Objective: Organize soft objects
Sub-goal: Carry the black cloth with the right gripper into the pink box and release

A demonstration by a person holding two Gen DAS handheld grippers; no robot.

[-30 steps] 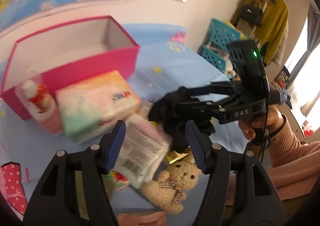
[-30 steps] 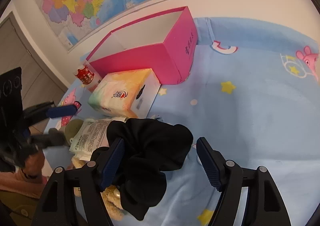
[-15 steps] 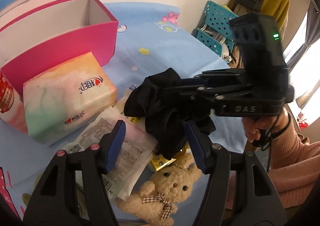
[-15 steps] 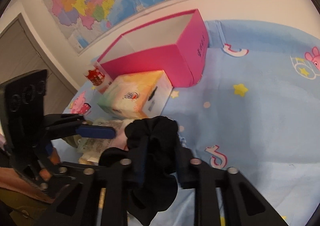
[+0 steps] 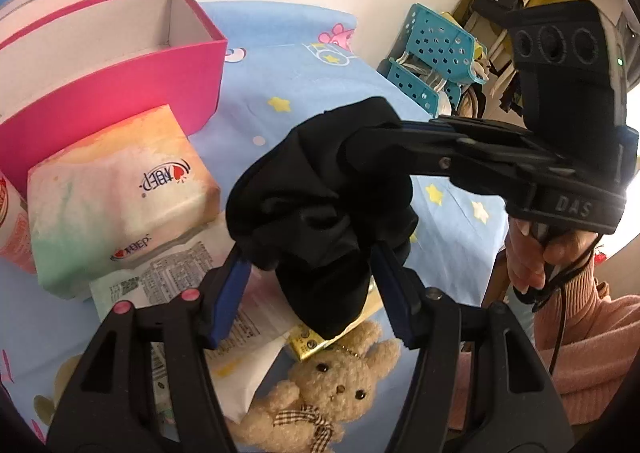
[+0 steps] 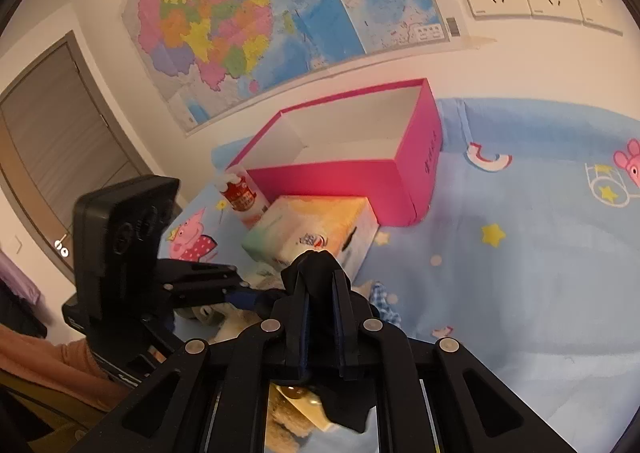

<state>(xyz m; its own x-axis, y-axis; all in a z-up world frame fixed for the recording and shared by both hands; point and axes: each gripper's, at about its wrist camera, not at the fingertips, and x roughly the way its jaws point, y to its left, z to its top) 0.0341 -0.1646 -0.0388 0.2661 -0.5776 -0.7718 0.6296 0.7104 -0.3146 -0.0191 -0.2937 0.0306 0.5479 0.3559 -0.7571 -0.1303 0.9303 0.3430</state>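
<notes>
My right tool [image 6: 322,317] pinches the black scrunchie [image 5: 320,193], hanging between my spread left tool [image 5: 312,293], pink box [image 6: 416,173] ahead.

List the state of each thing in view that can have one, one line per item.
Right claw: shut on the black scrunchie.
Left claw: open, fingers either side of the hanging scrunchie.
Black scrunchie: lifted, dangling from the right claw.
Pink box: open, no lid, nothing visible inside.
Tissue pack: lying flat beside the box.
Plush bear: lying on its back on the sheet.
</notes>
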